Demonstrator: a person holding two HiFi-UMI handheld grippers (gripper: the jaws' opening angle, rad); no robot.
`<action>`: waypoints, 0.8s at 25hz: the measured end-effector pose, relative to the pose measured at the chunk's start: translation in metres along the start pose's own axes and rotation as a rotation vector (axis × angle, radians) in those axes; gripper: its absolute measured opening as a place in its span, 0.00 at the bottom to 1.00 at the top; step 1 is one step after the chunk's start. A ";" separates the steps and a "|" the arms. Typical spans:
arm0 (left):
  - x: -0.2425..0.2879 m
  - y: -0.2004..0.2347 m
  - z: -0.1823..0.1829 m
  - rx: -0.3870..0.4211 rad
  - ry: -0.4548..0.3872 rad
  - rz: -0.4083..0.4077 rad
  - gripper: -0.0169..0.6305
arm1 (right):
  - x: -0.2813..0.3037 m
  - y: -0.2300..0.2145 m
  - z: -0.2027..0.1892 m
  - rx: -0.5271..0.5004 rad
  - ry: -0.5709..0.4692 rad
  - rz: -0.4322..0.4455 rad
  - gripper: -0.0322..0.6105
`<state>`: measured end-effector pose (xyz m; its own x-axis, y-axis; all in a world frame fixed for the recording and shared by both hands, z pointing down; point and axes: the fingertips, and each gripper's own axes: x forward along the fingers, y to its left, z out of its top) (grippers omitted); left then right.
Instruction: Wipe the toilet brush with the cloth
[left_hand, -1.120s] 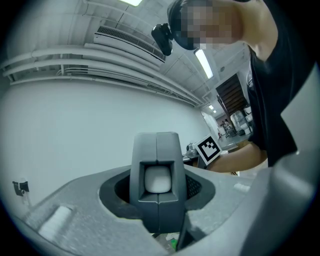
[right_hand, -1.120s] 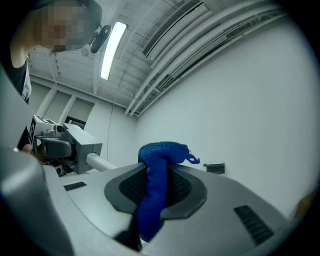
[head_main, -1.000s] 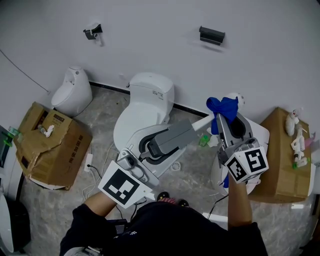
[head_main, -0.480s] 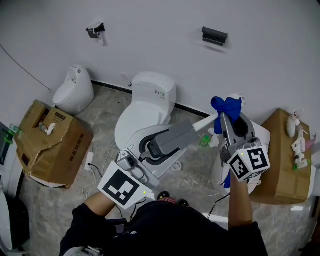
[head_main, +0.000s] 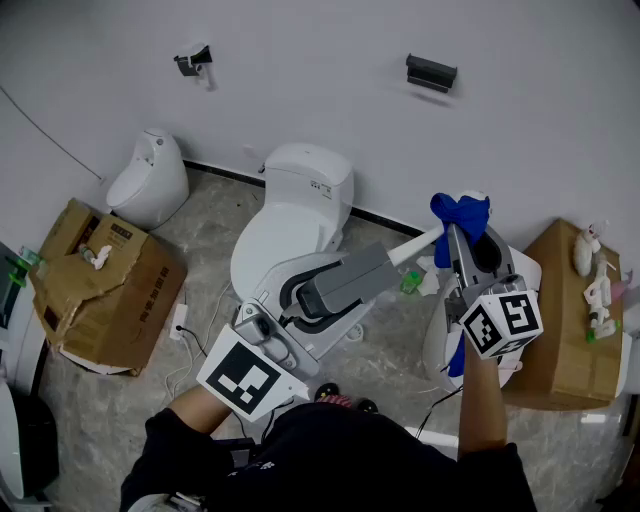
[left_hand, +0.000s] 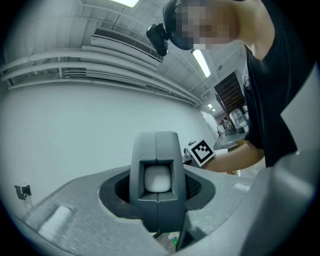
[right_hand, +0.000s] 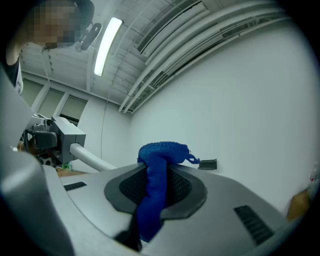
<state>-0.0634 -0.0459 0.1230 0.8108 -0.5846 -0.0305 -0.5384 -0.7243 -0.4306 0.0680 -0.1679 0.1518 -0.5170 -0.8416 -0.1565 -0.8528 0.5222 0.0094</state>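
left gripper (head_main: 388, 259) at centre clamps the white toilet brush (head_main: 420, 241) handle; right gripper (head_main: 455, 243), centre right, pinches the blue cloth (head_main: 460, 213)

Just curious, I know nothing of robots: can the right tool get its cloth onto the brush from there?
Probably yes. The right tool pinches the cloth right beside the brush that the left tool holds out, and nothing shows between them. Whether they touch, I cannot tell.

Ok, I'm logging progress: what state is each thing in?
Left tool: shut on the toilet brush.
Right tool: shut on the cloth.
Toilet brush: held in the air, handle reaching the cloth.
Cloth: bunched, draped over the tool.
Toilet lid: closed.
Cardboard box at picture's left: flaps open.
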 end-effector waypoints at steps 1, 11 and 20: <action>0.000 0.000 -0.001 -0.001 0.001 0.000 0.29 | 0.000 -0.001 -0.001 0.000 0.002 -0.002 0.17; -0.002 0.000 -0.002 -0.006 0.008 0.004 0.29 | 0.002 -0.008 -0.008 0.001 0.025 -0.010 0.17; -0.010 -0.002 0.002 -0.009 0.013 0.014 0.29 | 0.002 -0.009 -0.008 0.004 0.030 -0.013 0.17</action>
<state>-0.0700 -0.0386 0.1226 0.7999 -0.5996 -0.0252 -0.5521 -0.7189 -0.4224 0.0742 -0.1756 0.1593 -0.5079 -0.8521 -0.1265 -0.8592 0.5116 0.0038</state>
